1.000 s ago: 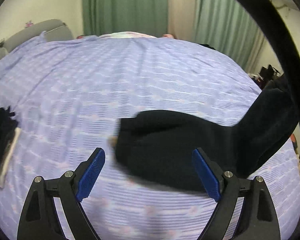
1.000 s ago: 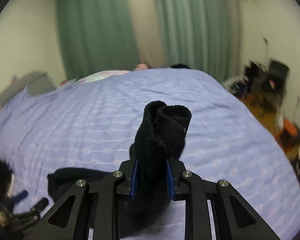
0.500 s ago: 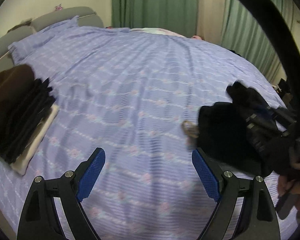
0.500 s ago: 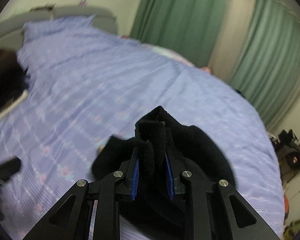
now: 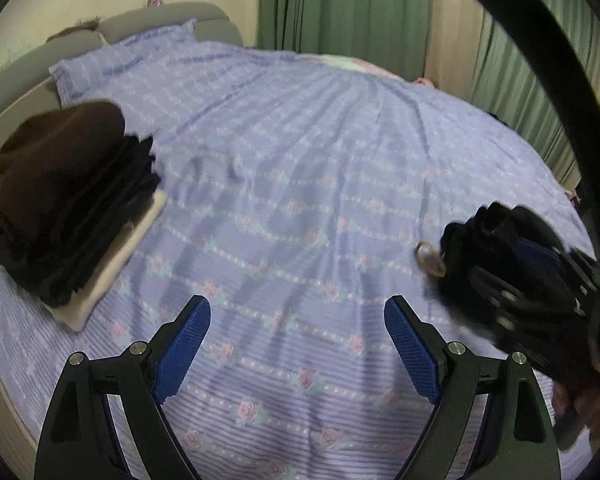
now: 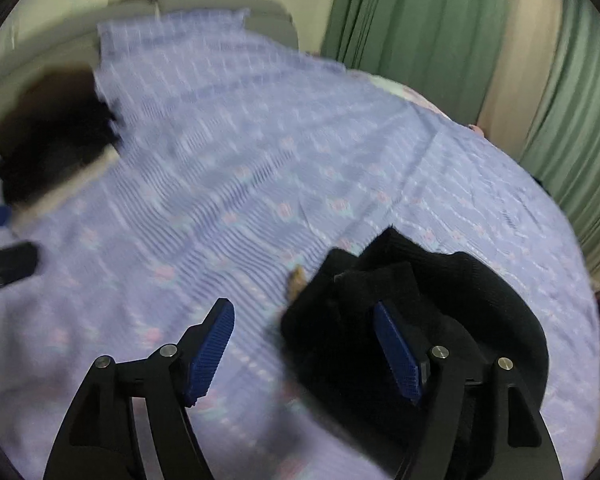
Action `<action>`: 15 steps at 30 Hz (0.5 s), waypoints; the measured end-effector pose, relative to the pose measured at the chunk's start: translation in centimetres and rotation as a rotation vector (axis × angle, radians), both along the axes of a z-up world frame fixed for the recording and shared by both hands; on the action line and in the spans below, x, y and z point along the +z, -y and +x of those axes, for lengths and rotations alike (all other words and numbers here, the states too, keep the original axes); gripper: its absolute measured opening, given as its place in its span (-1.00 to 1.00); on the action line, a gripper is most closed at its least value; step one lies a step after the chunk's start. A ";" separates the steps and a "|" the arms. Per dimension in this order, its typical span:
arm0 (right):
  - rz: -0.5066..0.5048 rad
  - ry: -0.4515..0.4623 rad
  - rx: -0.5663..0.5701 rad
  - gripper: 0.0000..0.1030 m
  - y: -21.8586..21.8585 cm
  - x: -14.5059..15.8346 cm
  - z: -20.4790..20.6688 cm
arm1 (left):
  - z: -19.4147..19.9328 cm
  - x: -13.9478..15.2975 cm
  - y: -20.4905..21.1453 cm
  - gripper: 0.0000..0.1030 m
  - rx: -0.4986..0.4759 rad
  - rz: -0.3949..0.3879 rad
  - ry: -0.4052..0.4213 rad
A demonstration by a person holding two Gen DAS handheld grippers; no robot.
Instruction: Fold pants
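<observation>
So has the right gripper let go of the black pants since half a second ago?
Yes. The right gripper now stands open, and the black pants lie bunched on the bedspread, around its right finger.

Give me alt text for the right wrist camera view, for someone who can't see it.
The right claw is open over a lavender floral bedspread, with bunched black pants lying around its right finger. A blurred stack of dark folded clothes sits far left; green curtains hang behind.
</observation>
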State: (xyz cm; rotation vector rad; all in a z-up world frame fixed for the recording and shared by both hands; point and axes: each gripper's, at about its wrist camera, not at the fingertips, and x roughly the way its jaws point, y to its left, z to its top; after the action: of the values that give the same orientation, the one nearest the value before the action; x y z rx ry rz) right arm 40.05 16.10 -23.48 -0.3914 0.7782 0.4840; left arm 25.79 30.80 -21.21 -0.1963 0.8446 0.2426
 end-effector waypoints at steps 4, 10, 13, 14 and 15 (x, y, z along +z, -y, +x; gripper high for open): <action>0.108 0.091 -0.080 0.54 4.6 4.7 -3.8 | 0.8 1.7 1.6 0.76 -0.053 -0.008 0.049; 0.149 0.117 -0.411 0.55 14.4 5.2 -2.7 | 4.9 2.2 6.9 0.76 -0.185 -0.080 0.085; 0.249 0.027 -0.574 0.55 19.4 3.0 0.0 | 7.9 1.2 10.2 0.78 -0.238 -0.130 0.064; 0.274 0.001 -0.613 0.55 20.4 2.3 0.6 | 8.6 0.8 11.0 0.82 -0.241 -0.144 0.052; 0.308 -0.028 -0.651 0.55 21.5 1.5 1.2 | 9.6 0.3 11.8 0.84 -0.240 -0.164 0.042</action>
State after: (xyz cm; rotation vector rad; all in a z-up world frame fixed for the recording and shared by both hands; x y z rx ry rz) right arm 41.28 -5.44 -21.94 0.1620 0.7932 -0.0074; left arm 35.38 19.00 -20.93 -0.2497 0.8386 -0.0557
